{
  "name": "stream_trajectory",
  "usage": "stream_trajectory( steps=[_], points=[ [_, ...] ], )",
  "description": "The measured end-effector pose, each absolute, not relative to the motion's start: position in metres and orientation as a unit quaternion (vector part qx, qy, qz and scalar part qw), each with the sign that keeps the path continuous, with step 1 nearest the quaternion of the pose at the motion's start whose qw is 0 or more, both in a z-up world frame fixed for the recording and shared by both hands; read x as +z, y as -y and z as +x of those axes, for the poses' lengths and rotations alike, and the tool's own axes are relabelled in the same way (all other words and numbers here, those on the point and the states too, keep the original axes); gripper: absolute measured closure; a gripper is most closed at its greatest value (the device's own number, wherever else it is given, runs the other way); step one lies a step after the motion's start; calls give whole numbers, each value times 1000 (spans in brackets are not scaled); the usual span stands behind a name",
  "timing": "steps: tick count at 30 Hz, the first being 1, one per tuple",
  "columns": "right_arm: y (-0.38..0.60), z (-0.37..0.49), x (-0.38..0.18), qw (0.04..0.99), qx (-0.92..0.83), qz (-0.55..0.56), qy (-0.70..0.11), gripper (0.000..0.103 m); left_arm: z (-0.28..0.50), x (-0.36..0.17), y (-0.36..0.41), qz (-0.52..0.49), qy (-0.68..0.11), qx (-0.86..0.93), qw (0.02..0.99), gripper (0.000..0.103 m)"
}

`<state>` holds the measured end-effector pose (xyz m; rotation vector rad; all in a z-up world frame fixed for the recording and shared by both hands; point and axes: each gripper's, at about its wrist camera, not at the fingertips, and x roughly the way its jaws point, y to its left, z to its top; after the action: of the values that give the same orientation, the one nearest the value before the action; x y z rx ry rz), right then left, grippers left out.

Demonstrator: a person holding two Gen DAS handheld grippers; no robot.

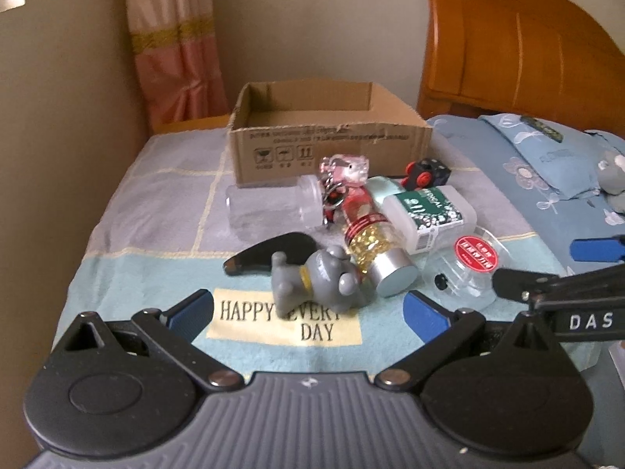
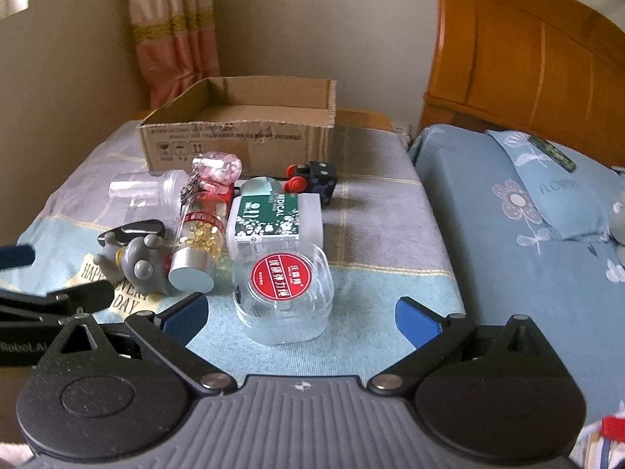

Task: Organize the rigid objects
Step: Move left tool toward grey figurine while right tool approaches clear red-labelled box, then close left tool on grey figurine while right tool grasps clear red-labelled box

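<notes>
A pile of small objects lies on the blanket in front of an open cardboard box (image 1: pixel 328 144) (image 2: pixel 238 136). A grey figurine (image 1: pixel 312 285) (image 2: pixel 133 262) lies on its side just beyond my left gripper (image 1: pixel 308 312), which is open and empty. A clear round case with a red label (image 2: pixel 283 293) (image 1: pixel 468 269) sits just ahead of my right gripper (image 2: pixel 300 314), also open and empty. Behind lie a capsule bottle with a silver cap (image 1: pixel 375 254) (image 2: pixel 197 246), a white bottle with a green label (image 1: pixel 429 211) (image 2: pixel 273 219), a clear jar (image 1: pixel 269 207) and a pink keychain toy (image 1: pixel 343 172).
A black curved piece (image 1: pixel 269 254) lies left of the figurine. A black and red toy (image 1: pixel 425 174) (image 2: pixel 312 181) sits by the box's right corner. A bed with a blue floral cover (image 2: pixel 527 234) and a wooden headboard (image 2: pixel 527 58) stands on the right. A wall and a curtain (image 1: pixel 175 39) are behind.
</notes>
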<state>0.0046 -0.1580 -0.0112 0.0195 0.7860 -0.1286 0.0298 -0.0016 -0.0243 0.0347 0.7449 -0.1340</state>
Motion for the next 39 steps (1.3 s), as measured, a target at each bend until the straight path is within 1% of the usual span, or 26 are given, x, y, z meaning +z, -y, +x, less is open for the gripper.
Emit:
stream_trajectory(
  steps=[13,19,23,28,34,39],
  points=[
    [168,30,-60,915,-1,-26,-403,0,66,-55,3,33,-378,-99,920,1],
    [163,45,-76,910,11,-43,-412,0,82,-70,0,23,-394,-97,914,1],
    [168,51,-80,911,21,-15,-412,0,89,-76,-5,13,-400,-90,912,1],
    [167,51,-84,919,31,-20,-393,0,88,-76,-18,6,-406,-98,908,1],
    [171,45,-84,922,48,-25,-383,0,78,-73,-31,34,-406,-112,906,1],
    [174,42,-86,926,58,-26,-371,0,79,-75,-25,56,-397,-122,908,1]
  ],
)
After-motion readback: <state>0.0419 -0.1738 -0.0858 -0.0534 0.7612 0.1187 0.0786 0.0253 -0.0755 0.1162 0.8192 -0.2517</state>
